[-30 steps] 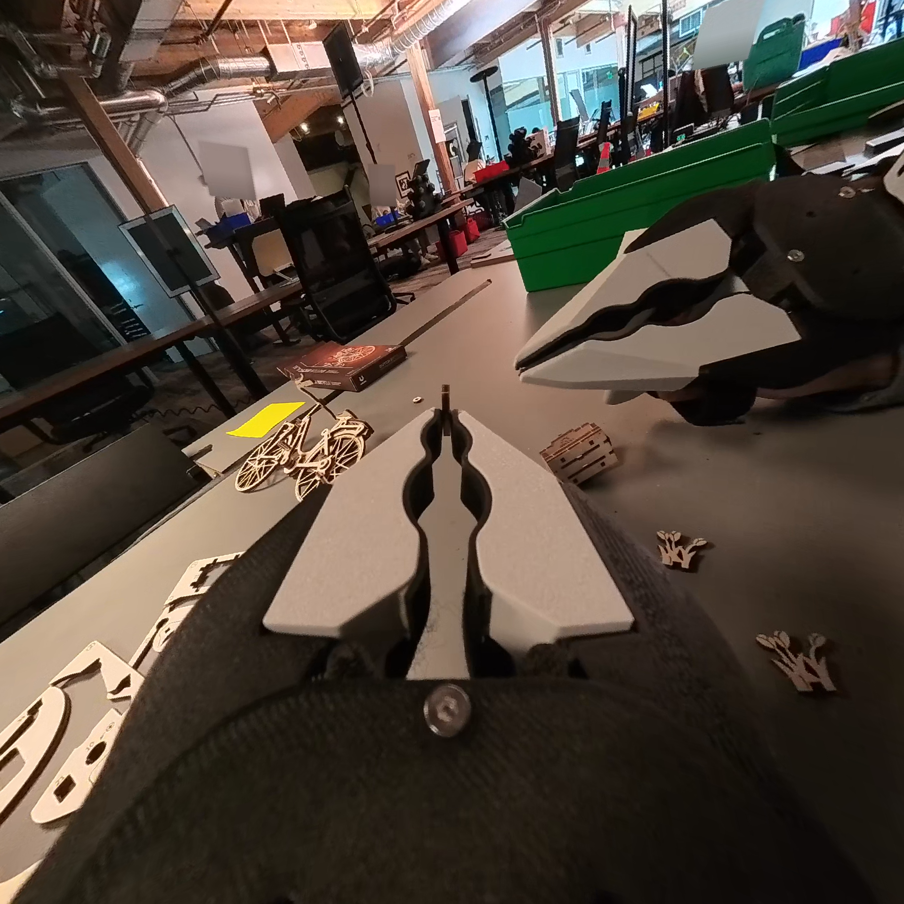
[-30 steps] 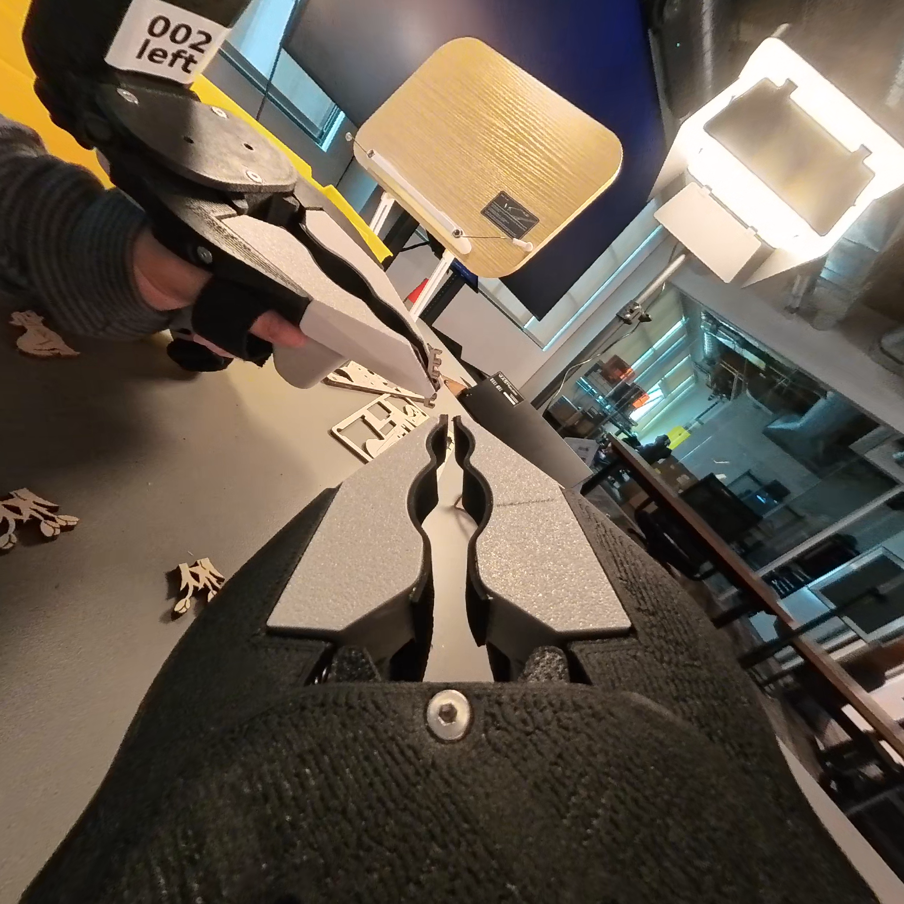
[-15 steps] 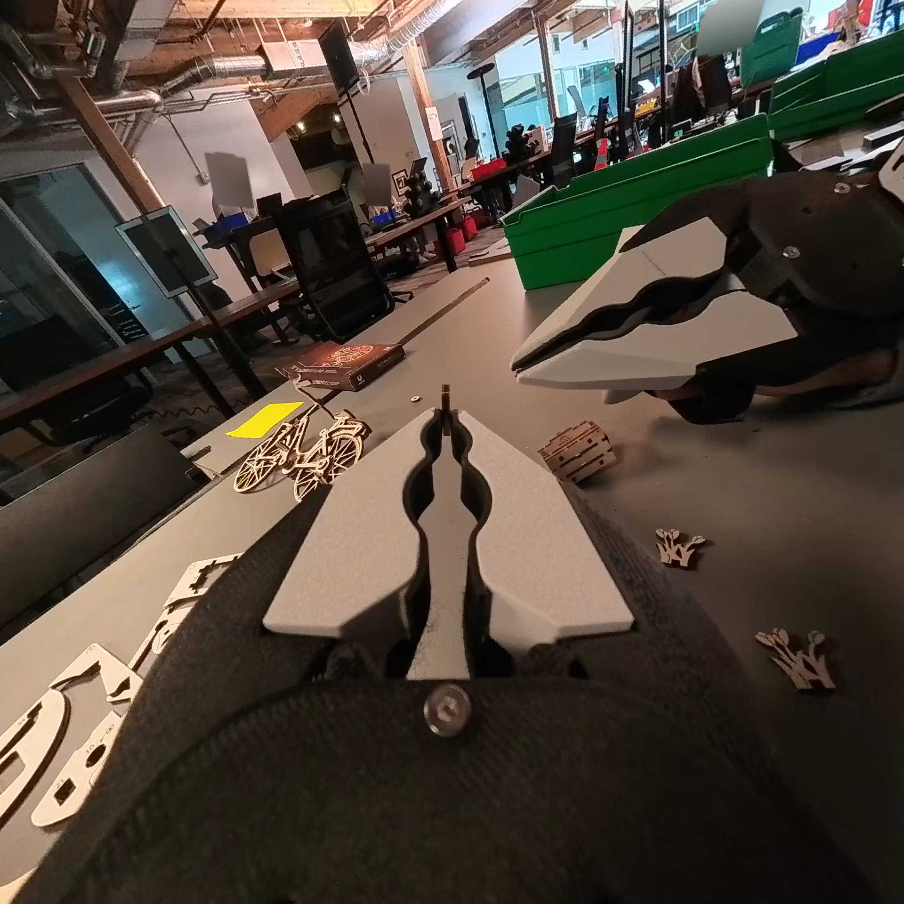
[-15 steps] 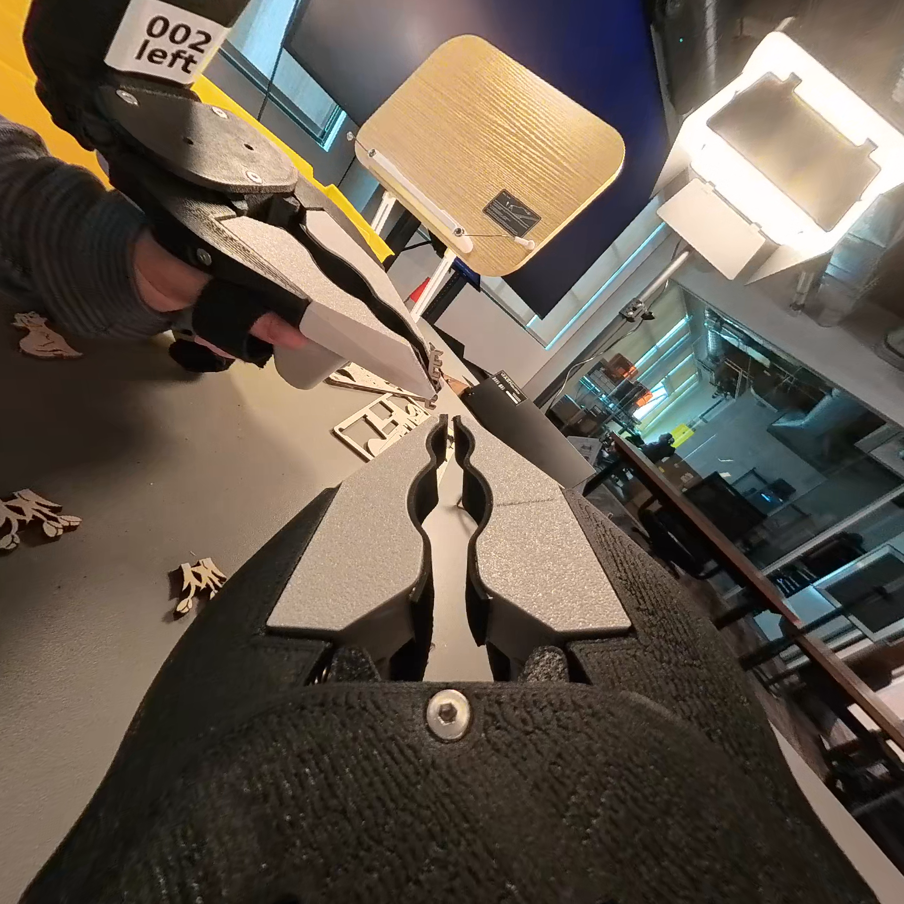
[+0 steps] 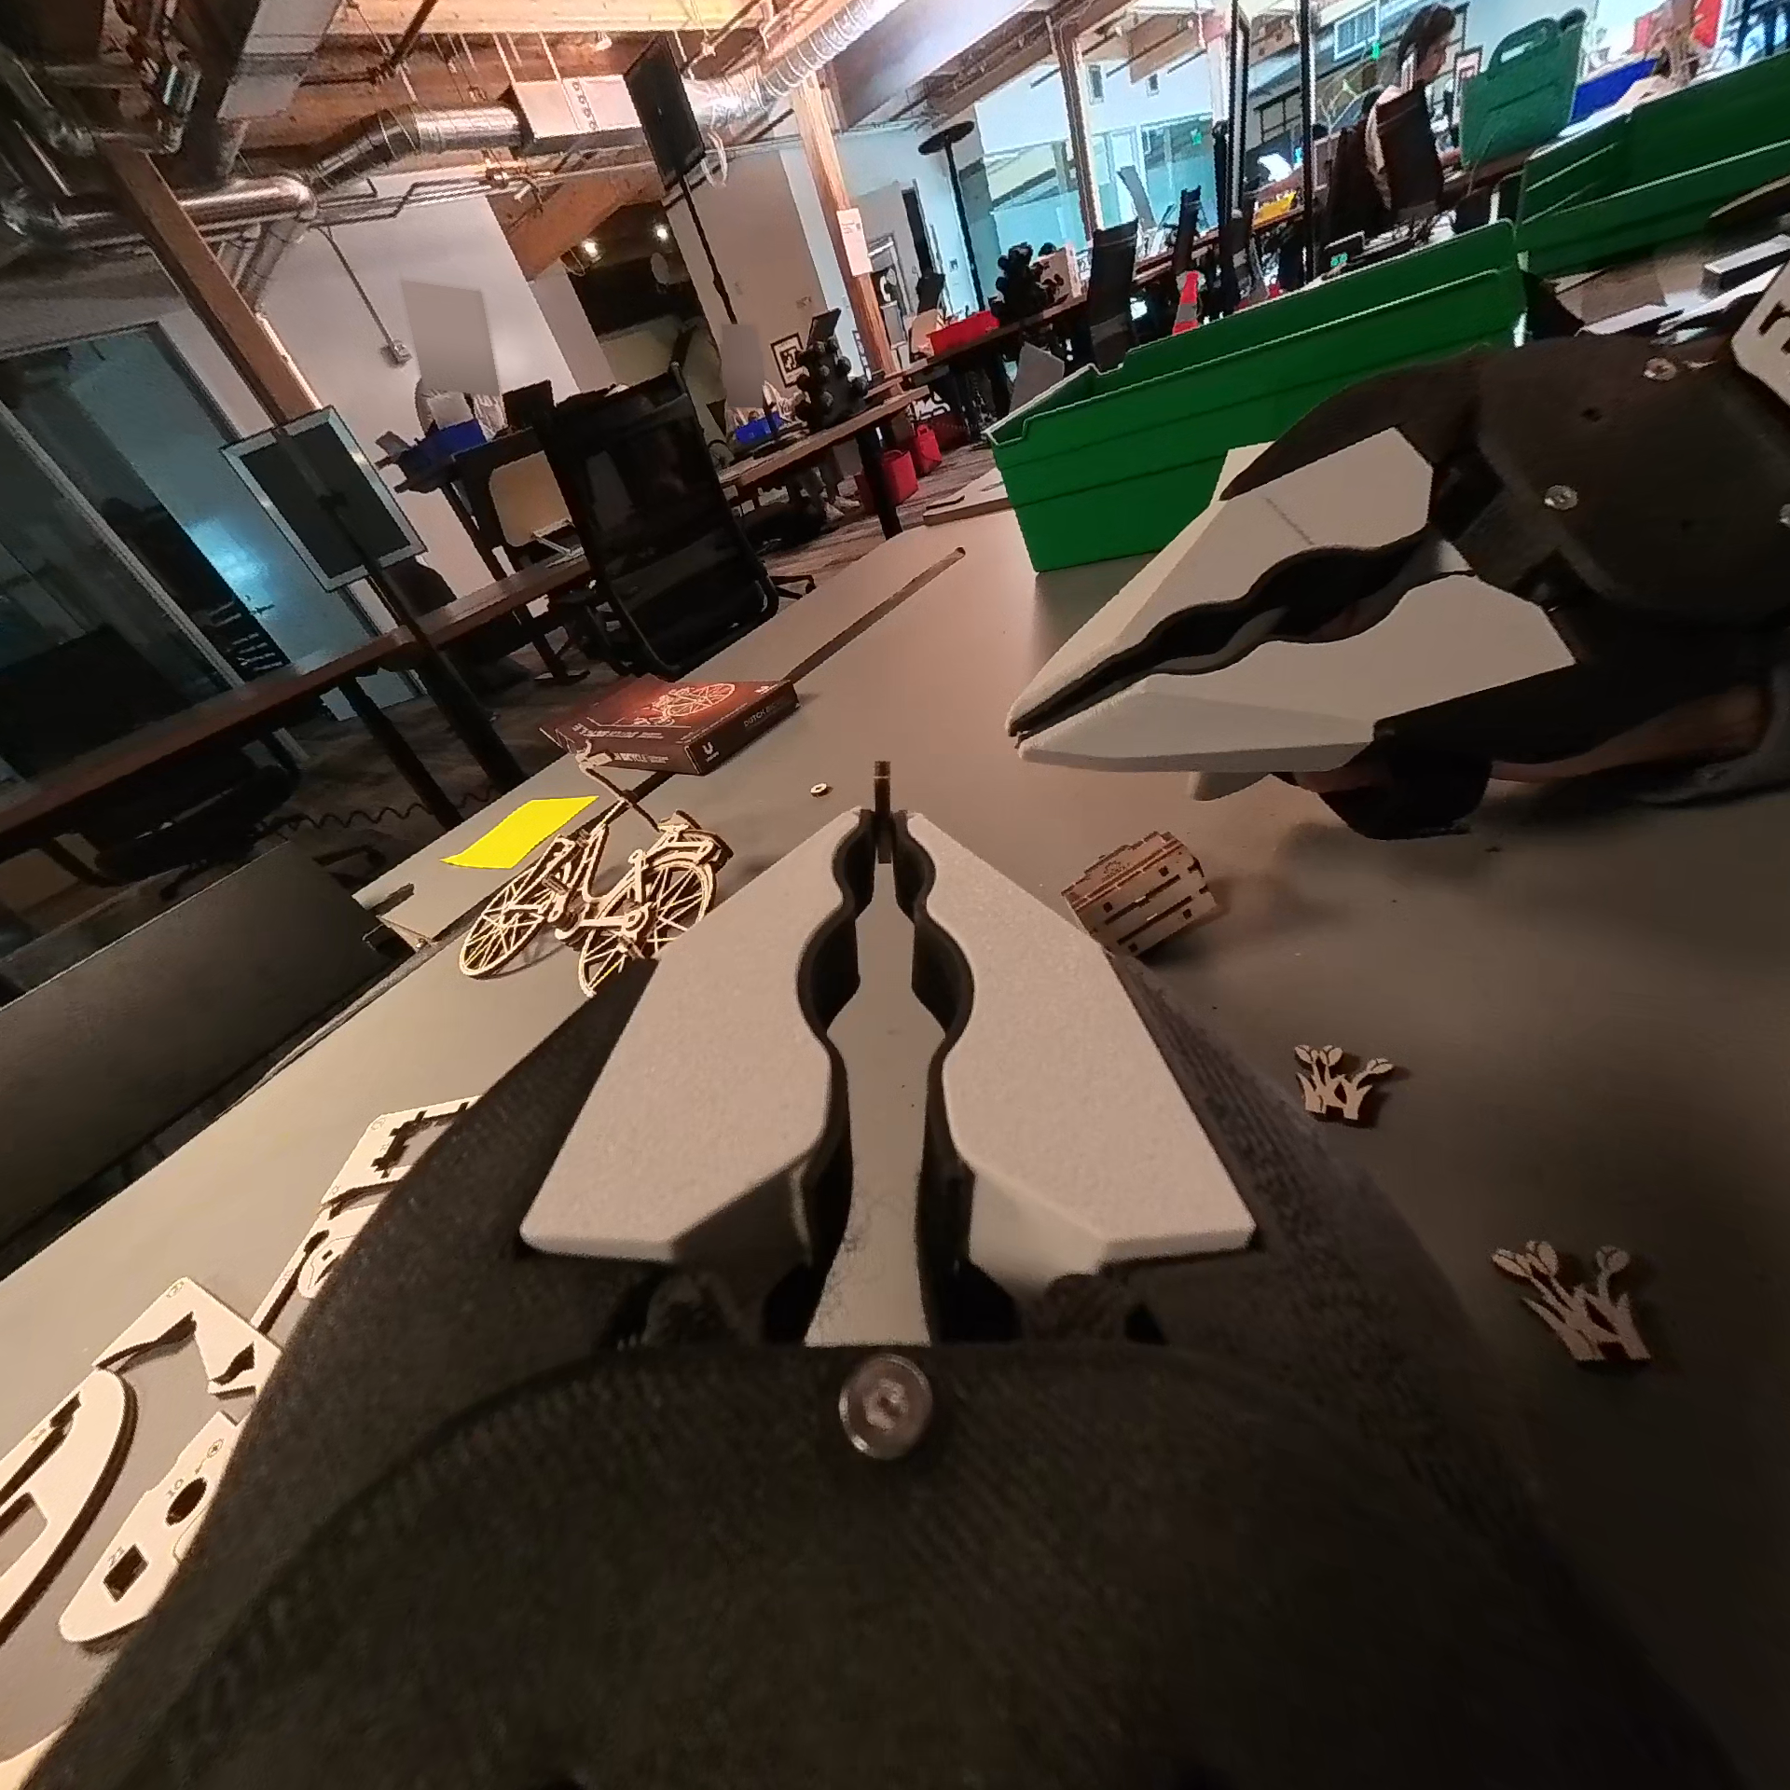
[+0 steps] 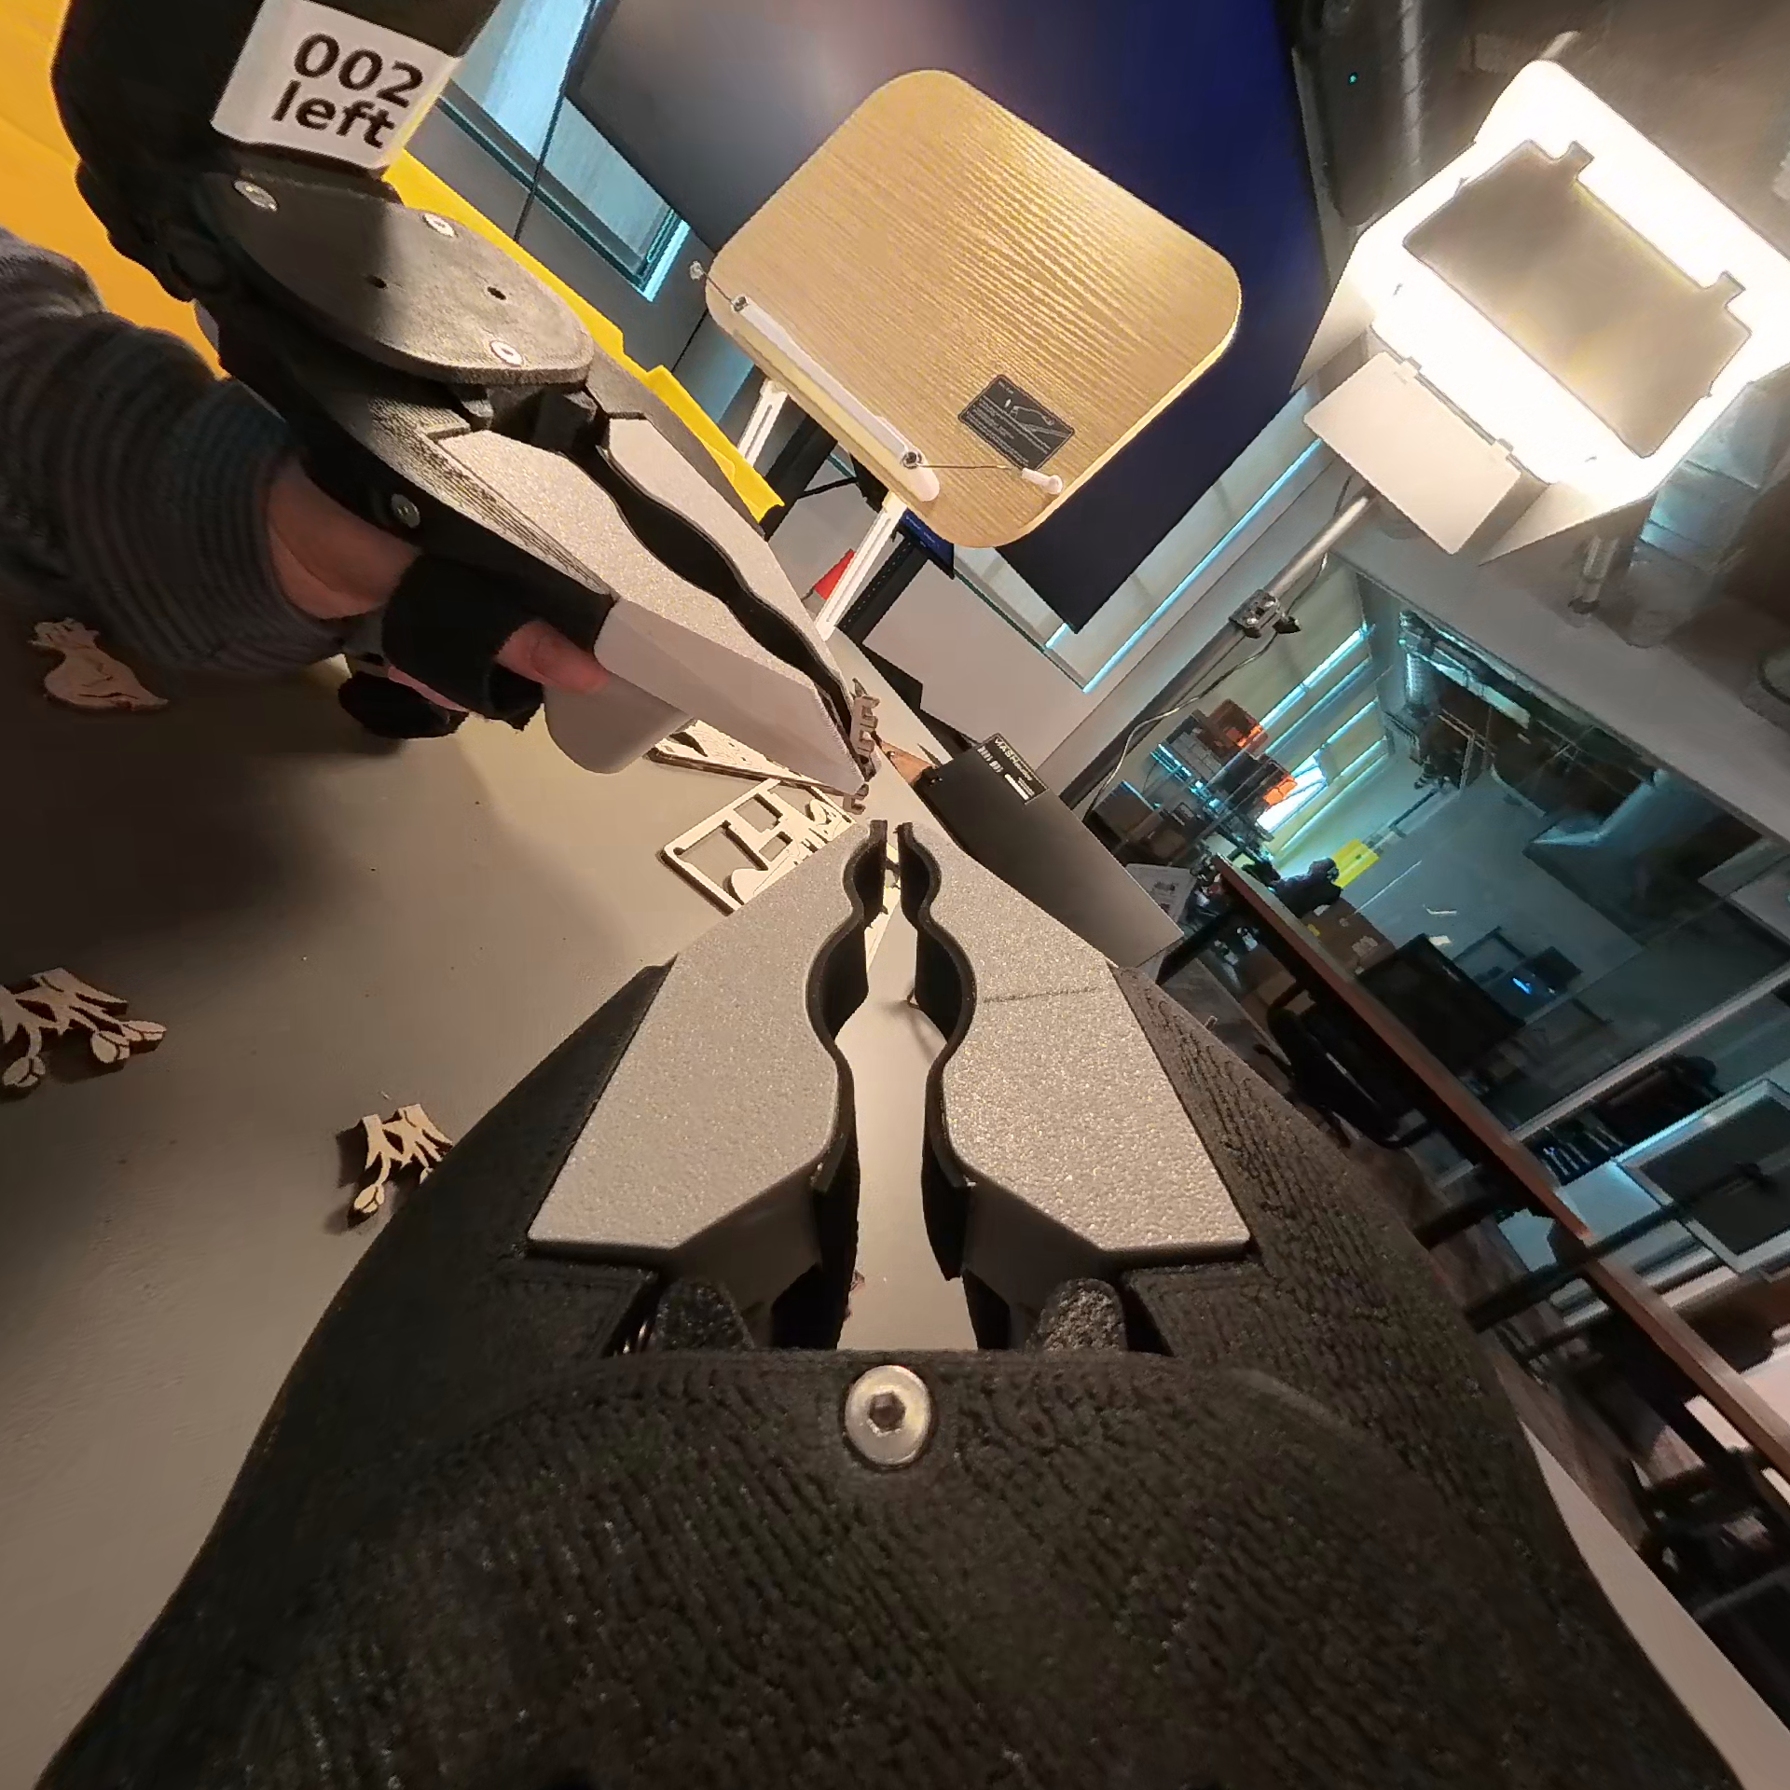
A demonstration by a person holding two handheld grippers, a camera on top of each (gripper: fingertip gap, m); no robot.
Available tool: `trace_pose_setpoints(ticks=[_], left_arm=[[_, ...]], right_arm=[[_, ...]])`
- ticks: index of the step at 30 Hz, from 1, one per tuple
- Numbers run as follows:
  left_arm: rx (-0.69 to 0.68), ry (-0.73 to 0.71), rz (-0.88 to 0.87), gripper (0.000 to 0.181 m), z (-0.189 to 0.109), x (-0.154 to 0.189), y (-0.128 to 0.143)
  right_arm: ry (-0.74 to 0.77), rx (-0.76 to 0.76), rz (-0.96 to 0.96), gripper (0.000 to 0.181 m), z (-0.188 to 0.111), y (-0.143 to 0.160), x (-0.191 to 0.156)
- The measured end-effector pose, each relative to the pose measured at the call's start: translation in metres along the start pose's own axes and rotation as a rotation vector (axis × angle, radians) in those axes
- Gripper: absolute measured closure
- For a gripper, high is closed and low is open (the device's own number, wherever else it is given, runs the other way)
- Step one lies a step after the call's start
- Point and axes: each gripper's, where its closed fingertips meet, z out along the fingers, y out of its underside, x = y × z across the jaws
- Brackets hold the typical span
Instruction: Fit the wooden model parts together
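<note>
My left gripper (image 5: pixel 881 825) is shut on a thin dark wooden part (image 5: pixel 880 786) that sticks up past its tips. In the right wrist view this part (image 6: pixel 862 719) shows a notched edge at the left gripper's tips (image 6: pixel 854 775). My right gripper (image 6: pixel 891 835) is shut to a thin slit with nothing seen in it, its tips a short way below the held part. It comes in from the right in the left wrist view (image 5: pixel 1017 734). A finished wooden bicycle (image 5: pixel 591 896) and a small wooden crate (image 5: pixel 1138 891) stand on the grey table (image 5: pixel 1453 969).
Flower-shaped wooden pieces (image 5: pixel 1342 1080) (image 5: pixel 1574 1303) lie at the right. Punched-out wooden sheets (image 5: pixel 116 1511) lie at the near left. A dark kit box (image 5: pixel 678 726) and green bins (image 5: pixel 1211 465) stand farther back. A black chair back (image 6: pixel 1027 852) is past the table edge.
</note>
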Motion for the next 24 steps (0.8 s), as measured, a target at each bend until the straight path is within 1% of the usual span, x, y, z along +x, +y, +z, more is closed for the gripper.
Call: trace_pose_setpoints(ticks=[1,18,21,24], left_arm=[[0.0,0.0,0.0,0.18,0.0,0.0,0.0],[0.001,0.003,0.003,0.18,0.0,0.001,-0.001],[0.021,-0.019,0.018,0.18,-0.002,-0.001,-0.006],[0.081,-0.081,0.04,0.18,-0.01,-0.011,-0.021]], right_arm=[[0.0,-0.001,0.001,0.181,0.0,0.0,0.0],[0.005,0.0,0.0,0.181,0.0,0.0,0.001],[0.082,-0.014,0.032,0.179,-0.005,0.001,0.021],[0.194,-0.039,0.093,0.175,-0.017,0.006,0.057]])
